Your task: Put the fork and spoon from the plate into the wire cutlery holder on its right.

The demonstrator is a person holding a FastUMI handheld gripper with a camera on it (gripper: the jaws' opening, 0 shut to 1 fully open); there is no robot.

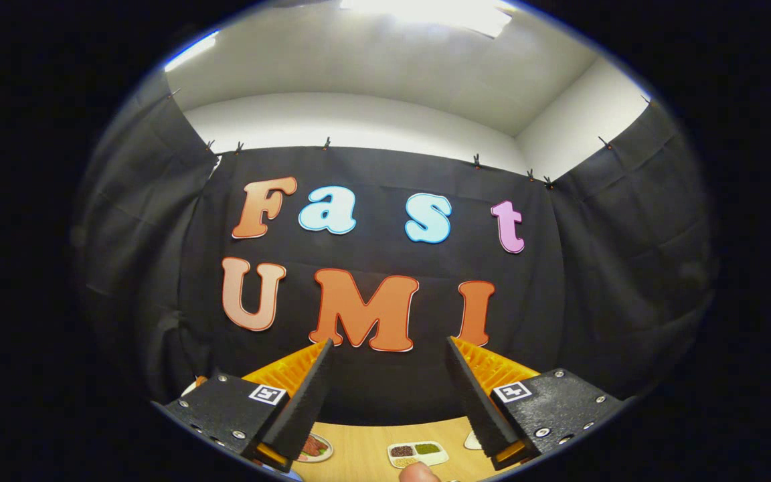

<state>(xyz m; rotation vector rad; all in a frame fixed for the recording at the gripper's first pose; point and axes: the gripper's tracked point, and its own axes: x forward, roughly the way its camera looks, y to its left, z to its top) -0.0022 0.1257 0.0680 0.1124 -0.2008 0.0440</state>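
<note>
Gripper view: the gripper [389, 395] is raised and aimed level at the booth's black cloth wall, which takes up the centre of the frame, with white wall and a ceiling light in the upper part. Its jaws stand wide apart in the lower middle of the frame, and nothing is between them or touching either one.

Along the bottom centre, a narrow strip of wooden desk [365, 442] shows between and below the jaws. On it lie a small dish with something red [315, 447] at lower left of the strip, a white tray with compartments of dark, green and pale bits [417, 453] at lower centre, and a pale sliver of another object [472, 440] just by the right jaw, too little of it to name. A rounded, skin-toned shape, probably a fingertip [419, 473], pokes up at the very bottom edge.

As for the plate, fork, spoon and wire cutlery holder, I cannot tell where they are; they presumably sit lower on the desk, under the camera's line of sight.

Judging by this, the task is at its start, with no utensil picked up. The next move calls for tilting the gripper down toward the desk, finding the plate, and lining the open jaws across the handle of the fork or spoon.
</note>
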